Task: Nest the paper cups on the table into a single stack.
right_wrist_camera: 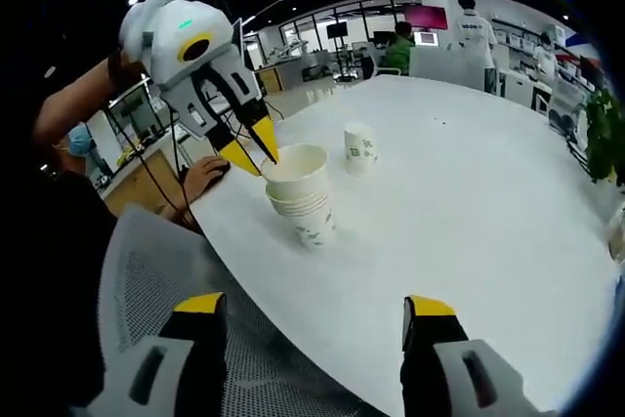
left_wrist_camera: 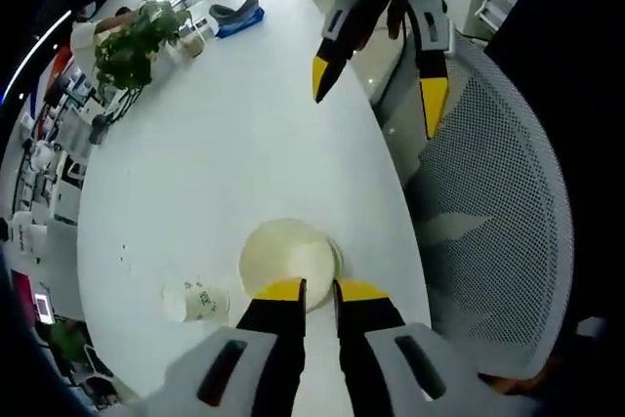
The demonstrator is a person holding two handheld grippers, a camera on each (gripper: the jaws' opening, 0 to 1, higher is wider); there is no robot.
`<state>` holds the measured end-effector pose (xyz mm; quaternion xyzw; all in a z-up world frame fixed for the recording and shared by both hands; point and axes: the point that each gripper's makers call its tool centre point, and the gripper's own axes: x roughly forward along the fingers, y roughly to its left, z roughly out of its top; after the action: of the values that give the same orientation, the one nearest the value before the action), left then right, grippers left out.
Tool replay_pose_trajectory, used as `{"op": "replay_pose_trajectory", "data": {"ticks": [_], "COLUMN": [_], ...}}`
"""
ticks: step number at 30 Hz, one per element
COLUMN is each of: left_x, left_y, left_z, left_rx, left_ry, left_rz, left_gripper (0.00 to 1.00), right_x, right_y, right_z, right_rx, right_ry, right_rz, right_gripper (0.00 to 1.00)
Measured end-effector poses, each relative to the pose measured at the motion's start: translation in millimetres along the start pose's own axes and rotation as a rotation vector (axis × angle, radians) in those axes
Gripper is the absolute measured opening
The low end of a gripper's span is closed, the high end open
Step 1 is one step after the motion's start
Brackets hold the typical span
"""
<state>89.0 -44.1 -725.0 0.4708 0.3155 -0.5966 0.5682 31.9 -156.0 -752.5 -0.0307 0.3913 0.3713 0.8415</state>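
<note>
Right gripper view: a white table [right_wrist_camera: 488, 202] runs under everything, with a mesh chair back [right_wrist_camera: 156, 271] at its near edge. Next in size, a stack [right_wrist_camera: 303, 197] of nested paper cups stands upright near that edge, and a lone cup [right_wrist_camera: 360, 148] stands apart behind it. The left gripper [right_wrist_camera: 249, 150] pinches the rim of the stack's top cup (jaws nearly together). The right gripper [right_wrist_camera: 317, 314] hangs well back over the chair, jaws spread wide, holding nothing. A plant [left_wrist_camera: 137, 41] sits at the far end.
</note>
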Motion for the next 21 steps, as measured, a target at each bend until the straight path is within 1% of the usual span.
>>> {"op": "replay_pose_trajectory", "data": {"ticks": [7, 10, 13, 18, 21], "left_x": [-5, -3, -6, -13, -16], "left_y": [1.7, 2.9, 1.6, 3.2, 7.0], "left_z": [3.0, 0.4, 0.1, 2.1, 1.5], "left_rx": [-0.011, -0.009, -0.020, -0.061, -0.112], "left_ry": [-0.015, -0.008, -0.015, -0.055, -0.095], "left_rz": [0.010, 0.020, 0.020, 0.029, 0.043], "left_gripper": [0.12, 0.14, 0.16, 0.18, 0.21], "right_x": [1, 1, 0, -1, 0], "right_y": [1, 1, 2, 2, 3], "right_z": [-0.6, -0.6, -1.0, -0.7, -0.8], "right_rx": [0.000, -0.001, 0.001, -0.002, -0.005], "right_ry": [-0.001, -0.001, 0.000, 0.002, 0.004], "right_rz": [-0.001, 0.000, -0.002, -0.002, -0.002], "right_gripper": [0.73, 0.73, 0.73, 0.73, 0.73]}}
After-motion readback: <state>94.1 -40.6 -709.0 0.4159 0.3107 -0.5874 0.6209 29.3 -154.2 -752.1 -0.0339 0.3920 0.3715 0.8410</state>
